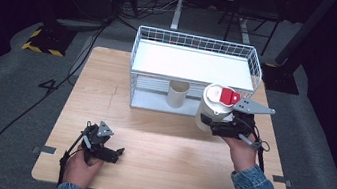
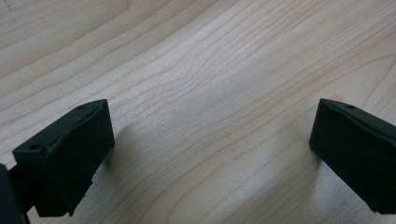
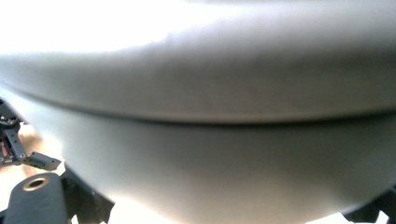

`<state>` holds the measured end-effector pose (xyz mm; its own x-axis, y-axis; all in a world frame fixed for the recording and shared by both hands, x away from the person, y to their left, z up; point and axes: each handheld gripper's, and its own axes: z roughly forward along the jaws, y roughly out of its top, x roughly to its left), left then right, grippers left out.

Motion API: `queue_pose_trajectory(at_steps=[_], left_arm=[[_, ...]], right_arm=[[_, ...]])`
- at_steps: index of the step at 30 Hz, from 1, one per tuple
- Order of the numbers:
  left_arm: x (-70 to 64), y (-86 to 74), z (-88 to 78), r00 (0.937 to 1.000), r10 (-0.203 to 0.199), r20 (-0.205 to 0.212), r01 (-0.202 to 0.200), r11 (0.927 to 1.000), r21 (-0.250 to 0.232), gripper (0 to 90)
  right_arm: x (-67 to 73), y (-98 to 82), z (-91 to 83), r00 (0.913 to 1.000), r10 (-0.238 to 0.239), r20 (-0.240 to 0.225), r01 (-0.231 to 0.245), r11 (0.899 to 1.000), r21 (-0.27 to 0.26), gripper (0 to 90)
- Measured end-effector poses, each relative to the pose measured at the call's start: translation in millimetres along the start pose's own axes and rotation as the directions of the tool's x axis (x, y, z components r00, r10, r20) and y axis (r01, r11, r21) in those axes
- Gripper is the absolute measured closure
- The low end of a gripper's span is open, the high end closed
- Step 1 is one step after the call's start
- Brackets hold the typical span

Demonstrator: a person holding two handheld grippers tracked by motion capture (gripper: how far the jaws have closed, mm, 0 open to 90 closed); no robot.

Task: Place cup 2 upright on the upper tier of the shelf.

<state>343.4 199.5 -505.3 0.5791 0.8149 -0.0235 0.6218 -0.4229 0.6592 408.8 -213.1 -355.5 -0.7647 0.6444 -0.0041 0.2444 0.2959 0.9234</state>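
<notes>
Two grippers are at work, one in each hand. Nearest the person, the left gripper (image 1: 114, 154) rests low on the wooden table (image 1: 159, 143), its jaws wide apart with bare wood grain between them in the left gripper view (image 2: 212, 140). I judge it parked there to stay clear of the carrying arm while remaining ready to help.

Farther out, the right gripper (image 1: 213, 125) has its jaws clamped on the side of one white canister (image 1: 213, 106), holding it upright and lifted just in front of the rack. In the right gripper view the canister's curved wall (image 3: 210, 140) presses close against the camera, spanning the space between the jaws; their tips show only at the bottom corners. The grip sits low on the body, probably so the canister's white lid with its one red flap (image 1: 230, 96) stays level and unobstructed.

Beyond the right jaws and a little to their left, one beige cup (image 1: 177, 94) stands upright in the lower tier of one white wire rack (image 1: 141, 78), apart from the canister. The rack's upper shelf (image 1: 191, 63) lies past the jaws. Judging by the lift, the canister is headed for one of those tiers.

Count: two grippers, one canister, one cup, one rack.
</notes>
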Motion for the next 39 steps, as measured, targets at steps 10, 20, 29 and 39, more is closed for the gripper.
queue_pose_trajectory(at_steps=[10,20,29,39], left_arm=[[0.0,0.9,1.1,0.9998,-0.017,-0.013,0.017,0.9998,-0.004,0.5],[-0.3,1.1,1.5,0.9996,-0.025,-0.014,0.025,0.9997,-0.006,0.5],[-0.2,1.1,1.4,0.9996,-0.024,-0.014,0.023,0.9997,-0.004,0.5],[-0.4,1.2,1.5,0.9994,-0.030,-0.017,0.030,0.9995,-0.006,0.5]], right_arm=[[-5.8,27.0,0.3,0.9998,-0.022,-0.001,0.022,1.000,0.017,13.3],[-12.6,53.1,-0.8,0.9999,-0.010,-0.011,0.010,1.000,0.008,13.3],[-19.0,77.2,2.3,0.9999,-0.007,-0.014,0.007,1.000,0.003,13.3],[-27.2,102.1,9.8,1.0000,-0.004,-0.007,0.004,1.000,-0.002,13.3]])
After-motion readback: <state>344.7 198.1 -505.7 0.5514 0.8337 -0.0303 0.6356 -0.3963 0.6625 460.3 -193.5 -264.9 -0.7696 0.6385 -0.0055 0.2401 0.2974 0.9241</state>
